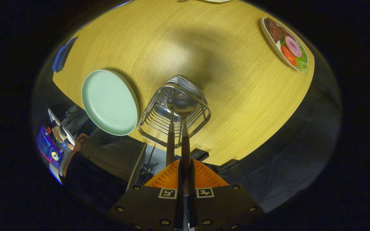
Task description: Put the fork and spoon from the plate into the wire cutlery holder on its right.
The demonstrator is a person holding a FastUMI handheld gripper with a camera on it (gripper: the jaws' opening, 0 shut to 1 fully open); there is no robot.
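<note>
My gripper (185, 168) is shut on the brown handle of a spoon (182, 103). Its metal bowl hangs down inside the top of the wire cutlery holder (153, 120), just ahead of my fingers. A second brown handle, the fork's (170, 144), stands in the holder right beside the spoon's handle; its metal end is hidden in the basket. The pale green plate (109, 102) lies on the wooden table just left of the holder with nothing on it.
A white plate of food (286, 45) lies far off beyond the holder to the right. A blue object (61, 57) sits at the table's left edge. The near table edge (236, 154) runs under my fingers. A person's arm (75, 150) shows below the green plate.
</note>
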